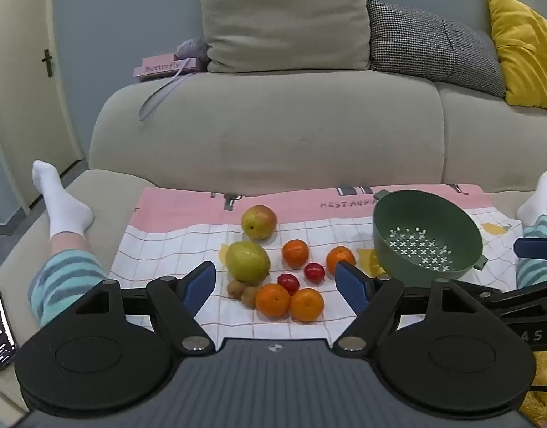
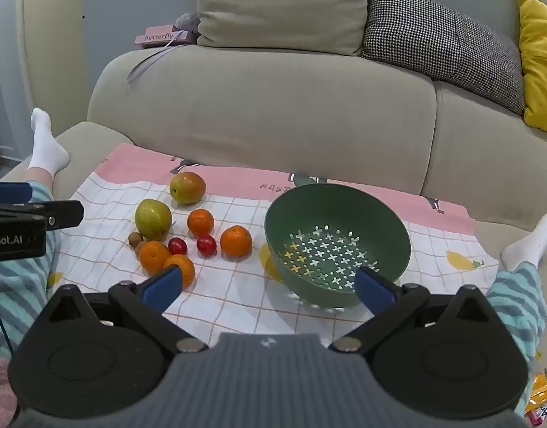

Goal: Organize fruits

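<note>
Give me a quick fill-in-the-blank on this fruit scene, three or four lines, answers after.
1. The number of oranges lying on the checked cloth is ____.
2. The green colander holds ____ fruit.
3. The two small red fruits lie ____ the oranges.
4. Both the left gripper and the right gripper have their jaws ____.

Answers: four; no; among; open

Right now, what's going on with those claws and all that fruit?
Left gripper open, right gripper open, both empty. Fruit loose on the cloth; green colander empty. Nothing blocking.
</note>
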The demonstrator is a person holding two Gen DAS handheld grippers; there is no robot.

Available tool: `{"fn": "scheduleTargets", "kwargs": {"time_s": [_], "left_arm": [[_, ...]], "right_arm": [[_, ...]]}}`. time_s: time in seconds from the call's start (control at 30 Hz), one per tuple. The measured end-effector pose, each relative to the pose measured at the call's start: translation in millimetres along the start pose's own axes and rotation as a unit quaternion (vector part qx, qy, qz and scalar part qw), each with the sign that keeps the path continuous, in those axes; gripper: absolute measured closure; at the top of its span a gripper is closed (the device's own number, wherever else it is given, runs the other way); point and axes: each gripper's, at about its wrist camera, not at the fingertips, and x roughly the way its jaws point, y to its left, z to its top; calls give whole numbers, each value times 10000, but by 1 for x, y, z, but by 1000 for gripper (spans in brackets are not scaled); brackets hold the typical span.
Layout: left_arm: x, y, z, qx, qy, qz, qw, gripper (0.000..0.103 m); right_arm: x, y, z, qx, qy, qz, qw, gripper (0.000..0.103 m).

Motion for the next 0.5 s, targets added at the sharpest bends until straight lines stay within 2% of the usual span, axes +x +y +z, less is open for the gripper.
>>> {"fn": "scheduleTargets", "kwargs": {"time_s": [0.1,0.13,0.23,0.37,0.5], "left_arm": [[-2,-20,-9,244,-70,222,9994,14],[5,-25,-8,243,66,215,9995,15],[6,-10,-6,13,173,-54,9998,16],[5,-7,-4,71,212,-52,9997,16],[4,-6,-3,57,235,-5,9997,16]], "right_arm": [[-1,2,3,-72,24,-50,10000,4],[-2,2,5,-56,18,-42,10000,4],[-3,-1,2,-15,-11,-22,10000,4],[0,-4,-9,15,0,-27,10000,4],[0,5,0,-70,92,-75,9999,4]]}}
